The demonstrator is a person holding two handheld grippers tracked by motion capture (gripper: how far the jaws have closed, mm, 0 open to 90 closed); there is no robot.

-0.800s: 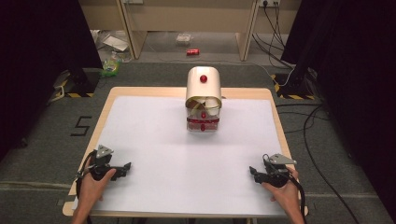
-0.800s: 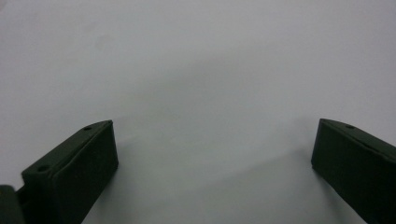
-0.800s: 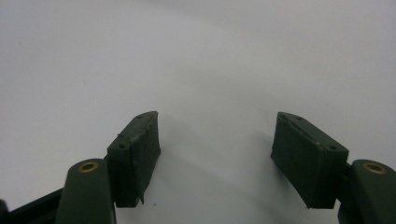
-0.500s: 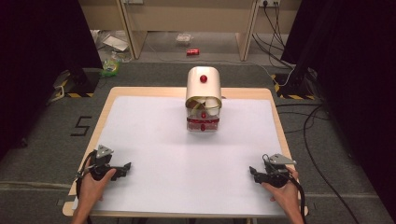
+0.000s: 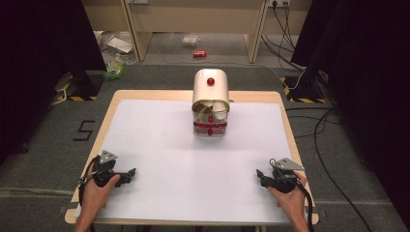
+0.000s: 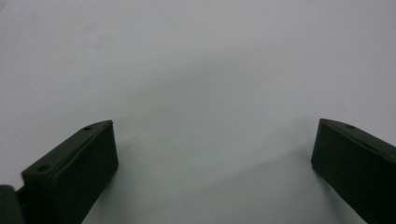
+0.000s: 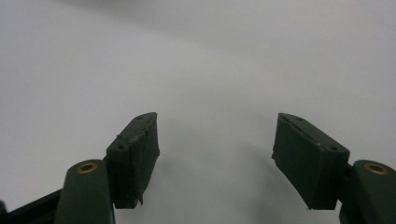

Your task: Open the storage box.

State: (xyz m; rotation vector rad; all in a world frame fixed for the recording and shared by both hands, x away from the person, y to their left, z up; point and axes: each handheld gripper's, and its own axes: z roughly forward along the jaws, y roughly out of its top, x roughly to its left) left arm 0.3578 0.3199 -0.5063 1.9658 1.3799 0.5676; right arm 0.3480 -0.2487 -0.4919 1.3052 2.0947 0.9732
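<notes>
A cream, round-topped container [image 5: 211, 92] with a red knob stands at the table's far middle, its front open over a clear box with red pieces. My left gripper [image 5: 131, 172] rests on the white sheet [image 5: 193, 164] near the front left corner, held by a hand. In the left gripper view the left gripper [image 6: 212, 149] has its jaws wide apart over bare white surface. My right gripper [image 5: 259, 175] lies near the front right corner, held by the other hand. The right gripper [image 7: 215, 140] is open too, nothing between its jaws. Both grippers are far from the container.
The white sheet covers most of the wooden table [image 5: 110, 108]. Dark curtains stand at both sides. On the floor beyond lie a red can [image 5: 199, 54], some litter [image 5: 116, 46] and cables [image 5: 333, 125].
</notes>
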